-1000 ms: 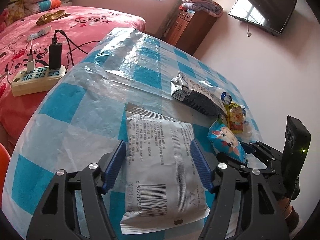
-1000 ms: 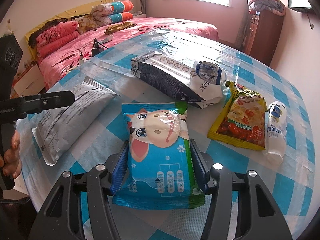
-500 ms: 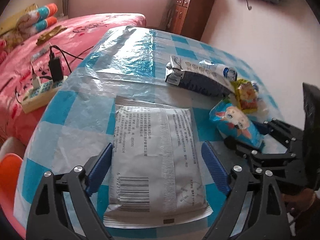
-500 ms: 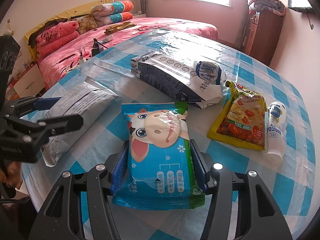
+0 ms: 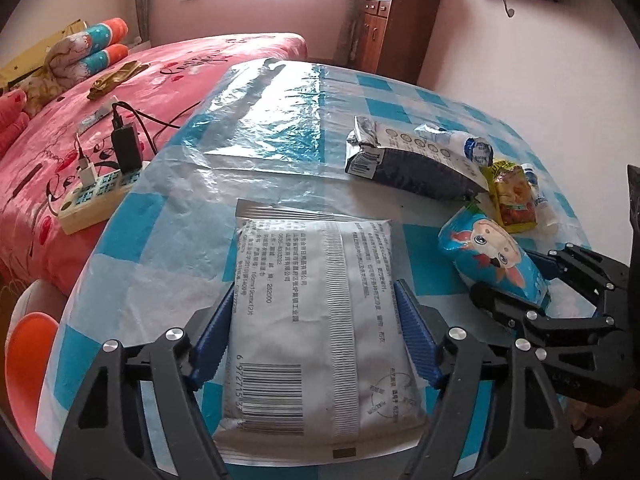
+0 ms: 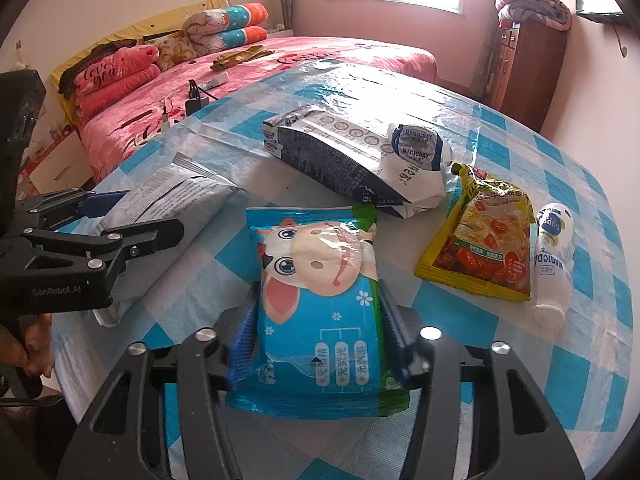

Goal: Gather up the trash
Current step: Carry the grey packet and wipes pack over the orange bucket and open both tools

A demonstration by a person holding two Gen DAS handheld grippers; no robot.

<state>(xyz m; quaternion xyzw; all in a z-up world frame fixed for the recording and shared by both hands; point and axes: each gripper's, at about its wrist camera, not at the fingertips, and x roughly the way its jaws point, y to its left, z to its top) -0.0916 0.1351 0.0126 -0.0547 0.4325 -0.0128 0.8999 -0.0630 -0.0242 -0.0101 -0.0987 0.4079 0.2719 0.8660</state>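
On the blue-checked plastic tablecloth [image 6: 500, 128] lie five wrappers: closing left gripper [image 5: 316, 332] squeezes the grey printed pouch [image 5: 320, 320], closing right gripper [image 6: 316, 332] squeezes the blue cartoon-cow wipes pack [image 6: 316, 304]

- Tablecloth [image 5: 168, 216]: blue and white checks under clear plastic.
- Pack [image 5: 320, 320]: silver-grey, black print and barcode.
- Wipes [image 6: 320, 300]: bright blue with a cartoon cow, green edge.
- Bag [image 6: 352, 160]: navy and white.
- Pouch [image 6: 484, 248]: yellow with red fruit.
- Bottle [image 6: 554, 256]: white, blue label.
- Bedspread [image 5: 60, 136]: pink, red hearts.
- Pads [image 5: 416, 336]: blue.
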